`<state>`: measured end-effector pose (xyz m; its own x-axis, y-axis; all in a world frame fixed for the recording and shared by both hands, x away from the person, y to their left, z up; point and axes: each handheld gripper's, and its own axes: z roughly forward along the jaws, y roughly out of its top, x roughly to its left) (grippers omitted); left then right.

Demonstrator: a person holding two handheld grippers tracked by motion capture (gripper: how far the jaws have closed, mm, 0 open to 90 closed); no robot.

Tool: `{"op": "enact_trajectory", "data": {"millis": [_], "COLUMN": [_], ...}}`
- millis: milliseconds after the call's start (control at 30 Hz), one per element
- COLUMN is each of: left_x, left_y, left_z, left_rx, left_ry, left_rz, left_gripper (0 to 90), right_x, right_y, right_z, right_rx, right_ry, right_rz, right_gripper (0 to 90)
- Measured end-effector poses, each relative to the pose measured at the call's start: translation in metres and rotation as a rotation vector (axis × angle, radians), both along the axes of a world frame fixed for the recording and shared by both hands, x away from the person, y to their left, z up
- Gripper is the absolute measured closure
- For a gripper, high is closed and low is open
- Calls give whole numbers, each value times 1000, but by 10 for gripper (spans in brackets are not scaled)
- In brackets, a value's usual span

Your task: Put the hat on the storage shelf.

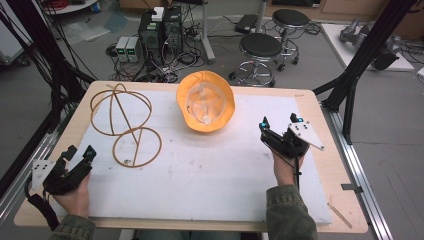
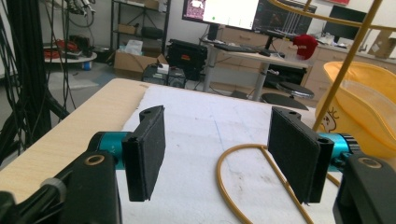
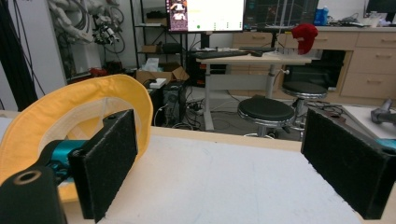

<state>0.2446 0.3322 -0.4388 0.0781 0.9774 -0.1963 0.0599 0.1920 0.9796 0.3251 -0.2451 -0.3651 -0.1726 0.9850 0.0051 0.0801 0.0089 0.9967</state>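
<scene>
Your right gripper (image 1: pixel 280 123) is the nearer tool to the yellow hat (image 1: pixel 205 100): the hat lies upside down at the far middle of the white mat (image 1: pixel 210 170), forward and to the left of those jaws, with bare mat between. Its jaws stand spread wide and grasp nothing; in the right gripper view the hat's brim (image 3: pixel 70 107) rises just behind the left pad, apart from it. Your left gripper (image 1: pixel 77 154) rests at the near left corner, jaws likewise spread and holding nothing, aimed at the wire hat stand (image 1: pixel 122 122), whose base ring (image 2: pixel 243 182) lies flat just ahead between the pads. The stand sits left of the hat, close but apart. Judged open room: ample mat in front of both grippers; the table edge (image 1: pixel 320 125) runs close on your right.
</scene>
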Motion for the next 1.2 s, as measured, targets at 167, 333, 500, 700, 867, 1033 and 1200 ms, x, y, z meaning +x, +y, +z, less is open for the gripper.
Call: {"op": "enact_trajectory", "data": {"millis": [167, 333, 500, 700, 867, 1033, 1200], "left_x": [4, 7, 8, 8, 9, 9, 9], "left_y": [-2, -6, -7, -5, -5, -5, -5], "left_z": [0, 0, 1, 1, 0, 0, 0], "left_rx": [-6, -5, -5, -10, -10, -8, -11], "left_ry": [-7, -10, -11, -12, -11, -10, -10], "left_rz": [0, -15, -21, -17, -15, -18, -16], "left_gripper": [373, 372, 372, 372, 372, 372, 372], "right_x": [12, 23, 35, 50, 60, 77, 92], "right_y": [11, 21, 29, 36, 37, 46, 55], "right_z": [1, 3, 2, 5, 2, 4, 7], "right_rx": [4, -14, -21, 1, 39, 16, 6], "right_ry": [1, -5, 1, 18, 46, 68, 89], "right_rz": [18, 17, 14, 40, 65, 86, 107], "right_gripper": [98, 98, 99, 99, 99, 99, 99]}}
